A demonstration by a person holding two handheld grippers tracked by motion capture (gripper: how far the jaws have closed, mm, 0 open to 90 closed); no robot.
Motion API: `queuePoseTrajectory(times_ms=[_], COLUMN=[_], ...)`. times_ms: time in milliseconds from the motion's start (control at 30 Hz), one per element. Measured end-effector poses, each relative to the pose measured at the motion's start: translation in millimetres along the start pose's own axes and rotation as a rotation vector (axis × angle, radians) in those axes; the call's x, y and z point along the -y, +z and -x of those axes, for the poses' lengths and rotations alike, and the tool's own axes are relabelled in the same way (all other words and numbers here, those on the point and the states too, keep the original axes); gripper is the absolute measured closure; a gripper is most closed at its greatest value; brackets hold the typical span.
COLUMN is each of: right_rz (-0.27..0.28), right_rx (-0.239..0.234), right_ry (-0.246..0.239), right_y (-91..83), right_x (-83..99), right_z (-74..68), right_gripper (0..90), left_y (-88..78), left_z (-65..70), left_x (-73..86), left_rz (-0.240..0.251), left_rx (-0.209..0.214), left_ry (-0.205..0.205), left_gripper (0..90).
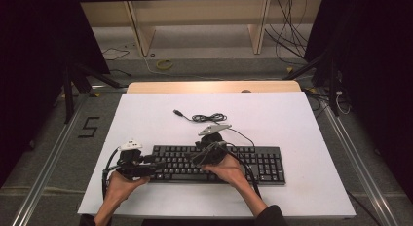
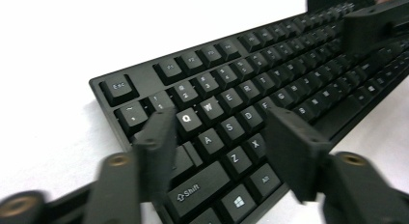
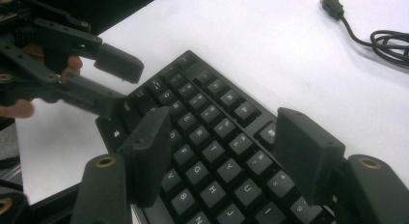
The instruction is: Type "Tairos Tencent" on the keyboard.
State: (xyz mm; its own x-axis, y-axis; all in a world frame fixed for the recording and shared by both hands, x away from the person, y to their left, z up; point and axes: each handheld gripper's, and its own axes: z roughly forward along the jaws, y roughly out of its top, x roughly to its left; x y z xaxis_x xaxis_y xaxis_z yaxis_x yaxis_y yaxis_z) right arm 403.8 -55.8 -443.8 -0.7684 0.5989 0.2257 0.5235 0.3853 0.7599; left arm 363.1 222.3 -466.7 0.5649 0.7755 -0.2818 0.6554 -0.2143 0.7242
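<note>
On the white table (image 1: 302,138), both grippers, left (image 1: 157,165) and right (image 1: 198,160), hover open over the keyboard (image 1: 253,162), apparently already set down, its cable (image 1: 209,118) lying unplugged beyond.

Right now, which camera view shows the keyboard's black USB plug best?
The right gripper view: the black USB plug lies sharp on the white board, cable trailing. In the high view it is a tiny dark speck. The left gripper view faces the black keyboard's keys.
</note>
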Motion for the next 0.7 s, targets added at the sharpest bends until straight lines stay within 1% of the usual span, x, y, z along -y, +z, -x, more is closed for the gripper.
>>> queuePoseTrajectory(times_ms=[100, 200, 233, 333, 433, 700], right_rz=[-0.003, 0.000, -0.001, 0.000, 0.000, -0.005], right_rx=[0.004, 0.008, 0.011, 0.012, 0.019, 0.025], right_ry=[0.000, 0.000, 0.001, 0.002, 0.004, 0.001], right_y=[-2.0, -3.7, -4.2, -6.0, -7.1, -9.7], right_x=[1.5, 3.2, 3.7, 4.9, 5.8, 9.5], right_z=[1.3, 3.1, 3.6, 5.4, 6.0, 8.0], right_gripper=[37.3, 37.0, 37.0, 37.2, 37.3, 37.2], left_y=[2.0, 4.6, 5.5, 8.5, 11.2, 15.9], left_z=[0.9, 3.0, 3.6, 4.8, 6.0, 8.0], left_x=[-0.8, -1.6, -1.8, -2.6, -3.5, -5.7], left_rz=[-0.018, -0.036, -0.044, -0.057, -0.069, -0.085], left_rx=[-0.016, -0.031, -0.037, -0.035, -0.042, -0.041], left_ry=[0.016, 0.022, 0.031, 0.034, 0.043, 0.056], left_gripper=[58.7, 66.9, 69.3, 75.3, 79.4, 87.3])
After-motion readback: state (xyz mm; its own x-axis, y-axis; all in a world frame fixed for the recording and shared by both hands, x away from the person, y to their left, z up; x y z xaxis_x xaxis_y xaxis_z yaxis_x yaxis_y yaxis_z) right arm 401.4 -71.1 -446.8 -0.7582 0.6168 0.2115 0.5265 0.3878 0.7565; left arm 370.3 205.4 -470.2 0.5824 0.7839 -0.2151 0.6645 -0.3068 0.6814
